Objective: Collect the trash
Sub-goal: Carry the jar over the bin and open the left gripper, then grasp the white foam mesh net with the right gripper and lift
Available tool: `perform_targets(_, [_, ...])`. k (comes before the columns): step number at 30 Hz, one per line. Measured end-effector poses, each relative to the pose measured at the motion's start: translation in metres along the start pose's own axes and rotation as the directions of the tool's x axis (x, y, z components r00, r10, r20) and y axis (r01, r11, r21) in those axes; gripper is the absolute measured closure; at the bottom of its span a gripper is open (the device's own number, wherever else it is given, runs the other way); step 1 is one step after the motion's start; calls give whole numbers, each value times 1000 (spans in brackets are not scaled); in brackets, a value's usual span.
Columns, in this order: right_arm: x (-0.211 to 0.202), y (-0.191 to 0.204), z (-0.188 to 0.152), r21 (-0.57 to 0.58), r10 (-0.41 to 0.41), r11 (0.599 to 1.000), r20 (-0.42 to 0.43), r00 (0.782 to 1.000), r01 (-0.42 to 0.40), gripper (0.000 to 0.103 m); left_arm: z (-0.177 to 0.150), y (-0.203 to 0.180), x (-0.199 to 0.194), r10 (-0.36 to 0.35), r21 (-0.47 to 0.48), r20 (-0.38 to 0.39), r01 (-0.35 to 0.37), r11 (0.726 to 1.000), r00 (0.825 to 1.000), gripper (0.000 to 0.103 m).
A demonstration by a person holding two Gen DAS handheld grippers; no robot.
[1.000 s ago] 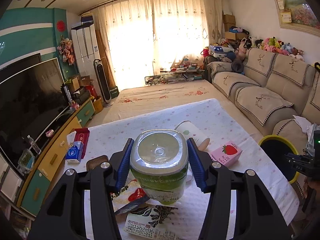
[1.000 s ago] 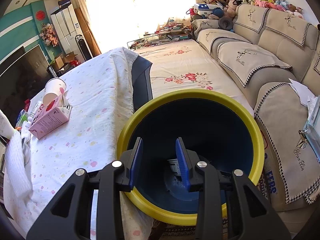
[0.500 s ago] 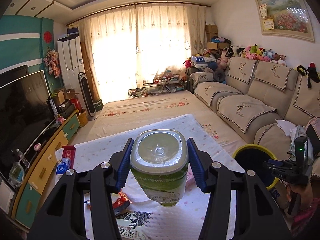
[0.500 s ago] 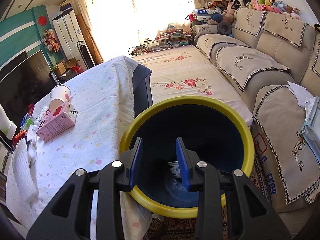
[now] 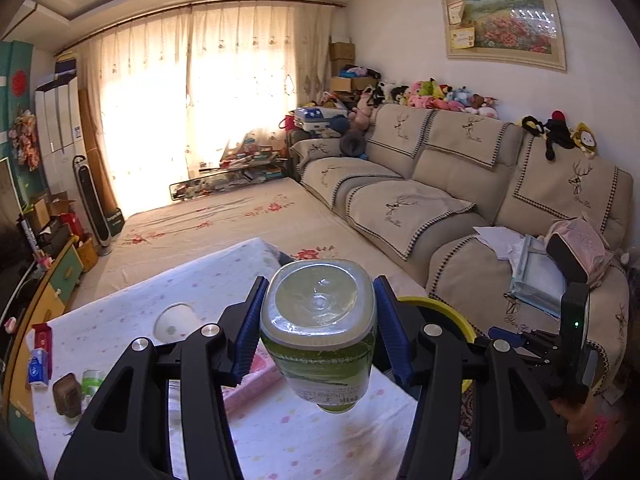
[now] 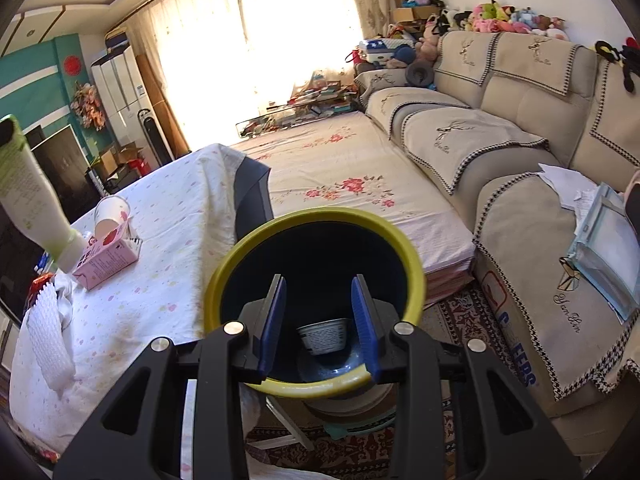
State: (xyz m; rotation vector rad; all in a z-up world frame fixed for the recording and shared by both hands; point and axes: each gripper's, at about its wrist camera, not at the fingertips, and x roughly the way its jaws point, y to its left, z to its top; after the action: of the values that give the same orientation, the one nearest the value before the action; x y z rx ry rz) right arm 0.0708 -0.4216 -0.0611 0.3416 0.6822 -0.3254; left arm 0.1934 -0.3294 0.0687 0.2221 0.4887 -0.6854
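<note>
Left wrist view: the left gripper clamps one green-labelled plastic bottle between its two blue pads, base toward the camera, lifted above the table. On the cloth lie one tipped paper cup, one pink carton partly hidden behind the fingers, and a few small items near the left edge. One yellow-rimmed bin peeks out behind the right finger.

Right wrist view: the right gripper hangs over that bin, jaws narrowly parted and gripping nothing. One small white container lies at the bin's bottom. The bottle shows at the left edge, beside the carton and cup.
</note>
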Motion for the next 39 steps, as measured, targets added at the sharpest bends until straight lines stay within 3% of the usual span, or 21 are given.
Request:
perform_targets(6, [-9, -30, -6, 46, -25, 999, 4, 1000, 24, 70, 5, -60, 72, -80, 35, -68, 82, 996, 994, 50])
perform_targets(11, [-9, -48, -11, 73, -32, 997, -6, 999, 33, 70, -8, -98, 136, -104, 47, -160, 112, 993, 982, 50])
perform_targets(17, [-8, -56, -14, 88, -29, 996, -7, 1000, 29, 69, -34, -120, 193, -119, 46, -263, 136, 990, 957, 50])
perform_targets(20, [-6, -58, -13, 92, -27, 995, -9, 1000, 27, 68, -50, -123, 198, -115, 58, -284, 137, 989, 952, 50])
perform_targets(26, [-4, -54, -14, 93, -21, 995, -15, 1000, 22, 67, -51, -121, 176, -121, 70, -267, 144, 987, 956, 48])
perform_targets(32, [-3, -41, -14, 72, -7, 997, -21, 1000, 9, 66, -49, -79, 107, -124, -3, -192, 126, 992, 973, 38])
perform_targets(39, [5, -5, -13, 6, 45, 999, -45, 998, -45, 66, -69, 11, 14, 0, -151, -104, -16, 988, 995, 30])
